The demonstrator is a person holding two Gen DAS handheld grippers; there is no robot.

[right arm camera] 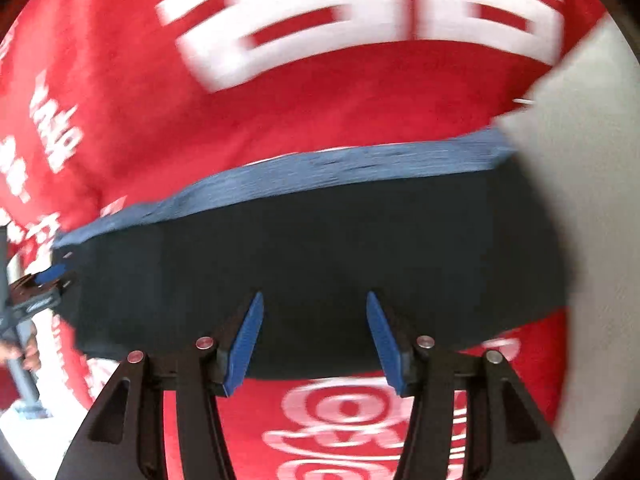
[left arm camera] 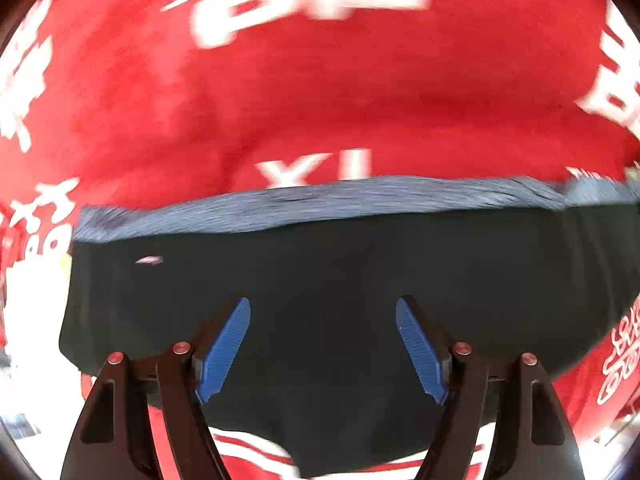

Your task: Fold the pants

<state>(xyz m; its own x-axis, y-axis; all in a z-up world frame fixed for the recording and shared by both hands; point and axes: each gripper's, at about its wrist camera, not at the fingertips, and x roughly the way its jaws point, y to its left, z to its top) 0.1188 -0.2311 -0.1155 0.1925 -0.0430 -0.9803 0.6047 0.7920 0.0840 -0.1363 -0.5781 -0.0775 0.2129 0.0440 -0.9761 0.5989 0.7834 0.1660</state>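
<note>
The dark navy pants lie folded into a flat band on the red cloth, with a lighter blue waistband along the far edge. My left gripper is open and empty over the pants' near part. In the right wrist view the same pants and blue waistband lie slanted. My right gripper is open and empty above their near edge. The left gripper also shows in the right wrist view, at the pants' left end, held by a hand.
A red cloth with white lettering covers the surface under the pants; it also shows in the right wrist view. A pale bare surface lies beyond the cloth's right edge. Both views are motion-blurred.
</note>
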